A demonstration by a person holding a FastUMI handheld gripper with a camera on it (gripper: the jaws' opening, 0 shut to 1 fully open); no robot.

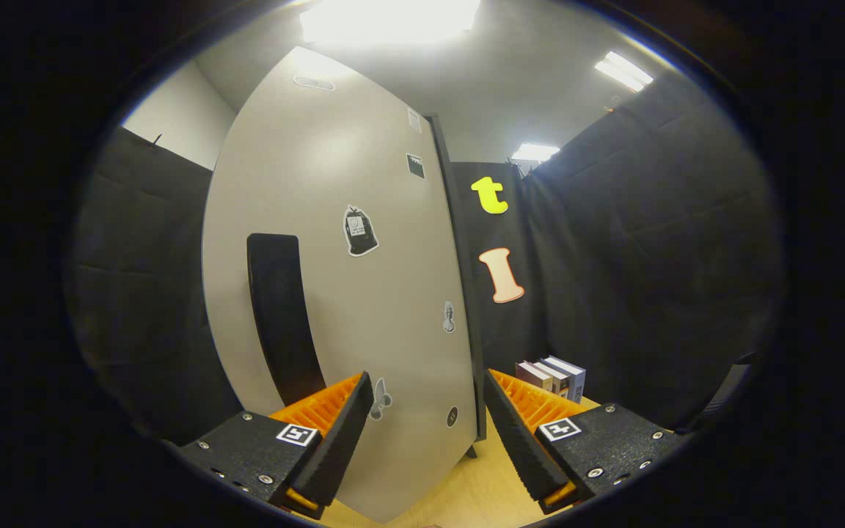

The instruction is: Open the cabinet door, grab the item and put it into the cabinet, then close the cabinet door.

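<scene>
- Facing the grey cabinet door (334,293), the gripper (428,411) stood spread, pinching nothing.
- Its black handle (279,315) lay at eleven o'clock.
- Books (551,375) stood at one o'clock.

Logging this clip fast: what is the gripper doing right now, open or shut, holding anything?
Gripper: open, holding nothing; its fingers are spread apart, straddling the lower edge of the tall grey cabinet door with the black vertical handle.
</scene>
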